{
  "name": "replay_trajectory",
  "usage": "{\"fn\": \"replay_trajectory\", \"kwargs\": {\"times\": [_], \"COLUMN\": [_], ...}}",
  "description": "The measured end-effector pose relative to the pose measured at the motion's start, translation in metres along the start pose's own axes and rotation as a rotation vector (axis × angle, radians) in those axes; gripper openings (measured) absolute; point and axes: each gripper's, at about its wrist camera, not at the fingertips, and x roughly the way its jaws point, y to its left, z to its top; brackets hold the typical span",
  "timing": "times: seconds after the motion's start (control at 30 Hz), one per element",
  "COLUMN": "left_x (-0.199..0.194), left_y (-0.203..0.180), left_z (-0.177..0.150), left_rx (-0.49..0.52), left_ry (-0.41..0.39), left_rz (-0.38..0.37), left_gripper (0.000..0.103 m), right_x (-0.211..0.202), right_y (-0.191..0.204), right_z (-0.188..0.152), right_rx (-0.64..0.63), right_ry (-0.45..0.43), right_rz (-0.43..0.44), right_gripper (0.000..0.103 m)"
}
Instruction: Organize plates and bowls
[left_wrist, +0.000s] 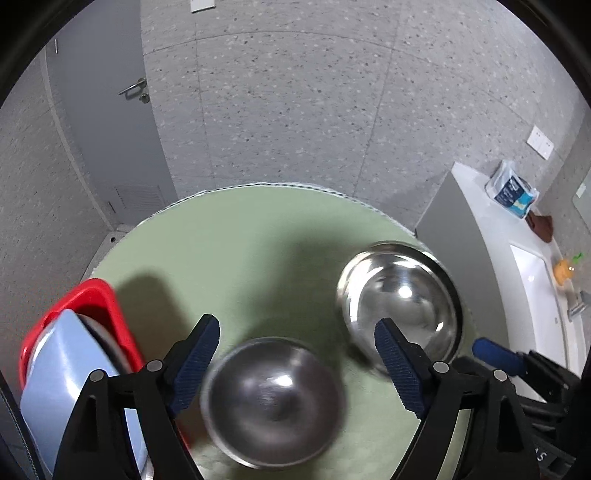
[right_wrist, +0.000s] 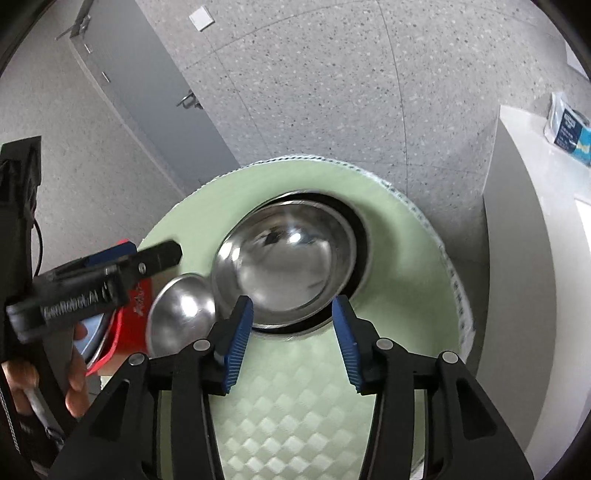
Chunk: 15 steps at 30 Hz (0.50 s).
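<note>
**Between the jaws, two steel bowls ready to skid**

Between the fingers of the left hand-held gripper (left_wrist: 297, 356) sits the small bowl (left_wrist: 273, 402), jaws spread wide on either side of it and, as far as I can tell, not touching it. The big bowl (left_wrist: 400, 304) stands just beyond the left gripper's right finger, near the small one; whether they touch I cannot tell. Ahead of the right hand-held gripper (right_wrist: 293, 321), whose jaws are also wide and empty, the big bowl lies close in front of the fingertips. Both bowls rest on the green counter (left_wrist: 236, 258).

Likely trouble: polished, rounded steel gives the pads little to bite on, so a closing jaw may squirt the small bowl out sideways. It could knock the big bowl, or slide toward the red bin (left_wrist: 94, 295) left of the left gripper, where a blue plate (left_wrist: 62, 373) leans. Both grippers work close together, so their fingers could clash over the bowls. Motion blur suggests speed, which raises each risk.
</note>
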Motion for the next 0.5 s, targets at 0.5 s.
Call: {"fn": "replay_trajectory", "kwargs": {"times": [0.5], "left_x": [0.017], "left_y": [0.067], "left_z": [-0.008], "left_rx": [0.199], "left_ry": [0.167], "left_rz": [-0.061], "left_gripper": [0.084], "right_x": [0.042], "right_y": [0.060], "right_z": [-0.063], "right_rx": [0.251], "right_ry": [-0.020], "right_rz": [-0.008], "right_gripper": [0.049]}}
